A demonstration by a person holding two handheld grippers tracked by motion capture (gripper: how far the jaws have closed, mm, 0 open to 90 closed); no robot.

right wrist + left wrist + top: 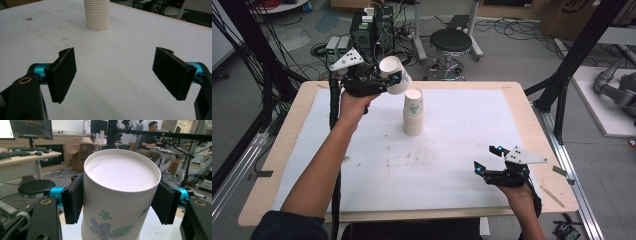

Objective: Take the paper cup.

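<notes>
Left gripper (384,80) is raised up behind the cup stack (414,113), clamping a paper cup (395,75) (bottom facing camera). Right gripper (488,158) rests low on the scuffed white table (452,165), jaws spread.

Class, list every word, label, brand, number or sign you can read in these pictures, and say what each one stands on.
"SFI", partly cut off: on the brown cardboard box under the counter, left gripper view.
Too blurred to read: the graph lines on the dark monitor screen.
No words: the white paper cup with blue flowers and green leaves held in the left gripper; it bears pictures only.
</notes>
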